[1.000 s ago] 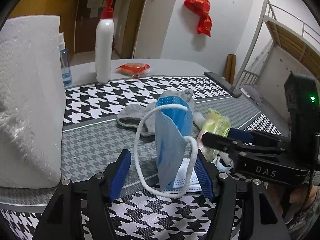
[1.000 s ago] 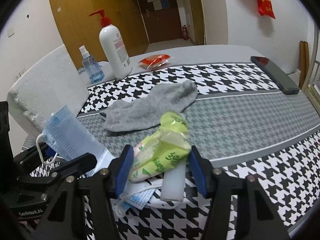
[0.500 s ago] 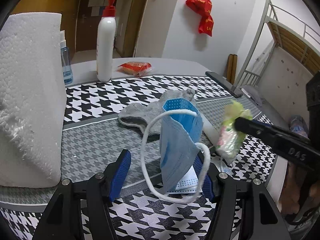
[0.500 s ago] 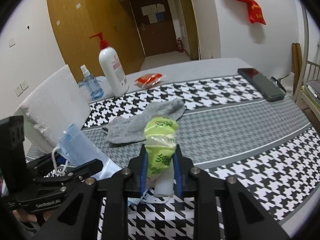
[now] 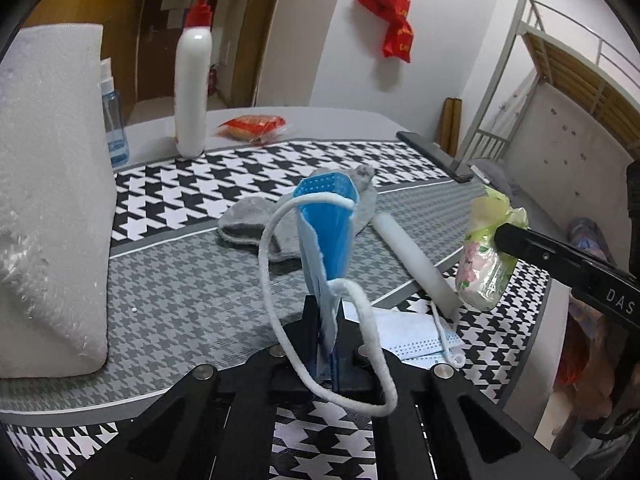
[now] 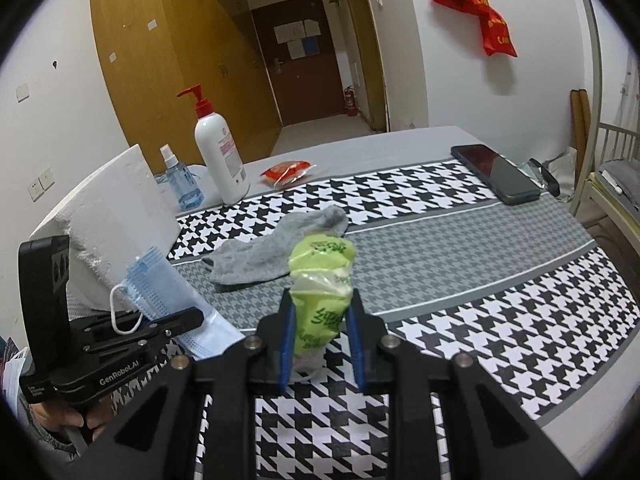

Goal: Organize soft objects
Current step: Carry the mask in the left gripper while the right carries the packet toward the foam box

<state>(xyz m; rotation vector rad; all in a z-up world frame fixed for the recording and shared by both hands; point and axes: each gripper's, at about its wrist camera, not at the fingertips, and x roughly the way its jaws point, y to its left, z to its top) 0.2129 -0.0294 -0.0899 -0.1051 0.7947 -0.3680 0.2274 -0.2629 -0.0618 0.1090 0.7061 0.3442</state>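
Two hand-held grippers lift soft items above a houndstooth-covered desk (image 5: 168, 280).

Left hand-held gripper (image 5: 324, 336) is clamped on a folded blue face mask (image 5: 328, 236), standing upright; right hand-held gripper (image 6: 320, 344) pinches a green tissue pack (image 6: 320, 292). Grey sock (image 6: 276, 248) lies on the desk beyond.

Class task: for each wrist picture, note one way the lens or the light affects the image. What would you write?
Left wrist view: fisheye bends the bunk bed frame into a curve, corners go black, and the blue mask up close looms large. Right wrist view: the dark phone mirrors pale room light, and shadows under the grey sock are soft.
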